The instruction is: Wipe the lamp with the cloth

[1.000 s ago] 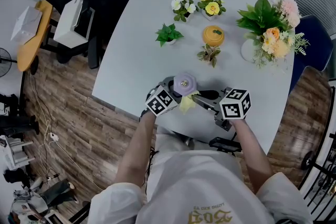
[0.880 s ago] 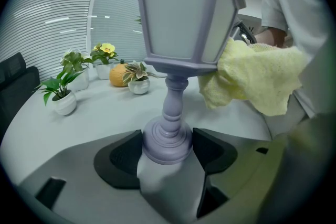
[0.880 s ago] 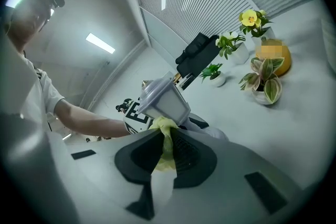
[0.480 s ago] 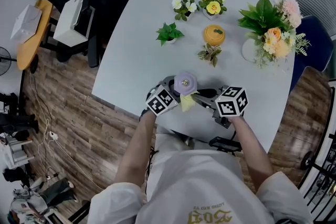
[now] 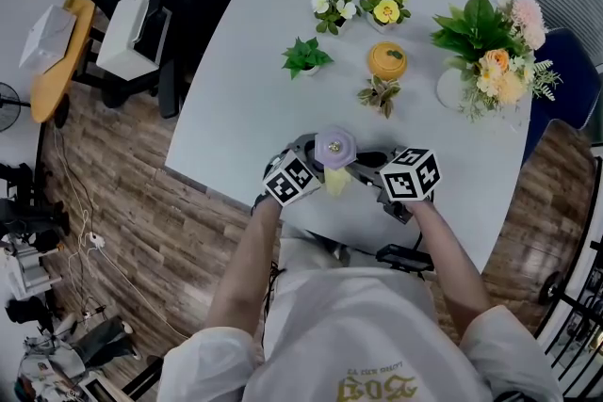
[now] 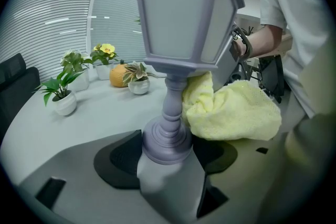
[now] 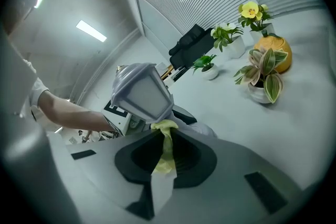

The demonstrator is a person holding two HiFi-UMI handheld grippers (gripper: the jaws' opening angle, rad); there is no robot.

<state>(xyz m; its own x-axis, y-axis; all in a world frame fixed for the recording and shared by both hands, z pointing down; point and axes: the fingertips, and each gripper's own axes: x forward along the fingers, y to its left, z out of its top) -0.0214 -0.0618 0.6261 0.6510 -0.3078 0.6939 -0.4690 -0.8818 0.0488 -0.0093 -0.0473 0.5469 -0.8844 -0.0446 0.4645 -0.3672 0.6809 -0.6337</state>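
- Lilac plastic-looking lamp (image 6: pixel 184 13), lantern-shaped with a turned stem and a round foot, upright near the front edge of the pale grey surface (image 5: pixel 245 99).
- Left hand-held gripper (image 6: pixel 168 150) clamped on the lamp's round foot, one jaw on each side, marker cube towards the person.
- Yellow cloth (image 6: pixel 231 110), soft and bunched, pressed against the stem just under the lantern head, on the side facing the right hand-held gripper (image 7: pixel 161 161).
- Right hand-held gripper's jaws pinched narrow on a fold of the cloth, with the yellow strip running up between them to the underside of the lantern head.
- From the head view: both hand-held grippers close together over the near edge of the surface, lamp between their marker cubes, cloth showing just below the lamp top.
- Farther back on the surface, well apart from the lamp: small green plant (image 5: pixel 304 58) in a white pot, white-flowered pot (image 5: pixel 331 7), yellow-flowered pot (image 5: pixel 384 9), orange round container (image 5: pixel 387 62), variegated-leaf plant (image 5: pixel 379 96) just in front of it.
- At the far right of the surface: large bouquet (image 5: pixel 490 52) of pink and orange flowers in a white vase.
- Wood-plank floor (image 5: pixel 122 202) at the left.
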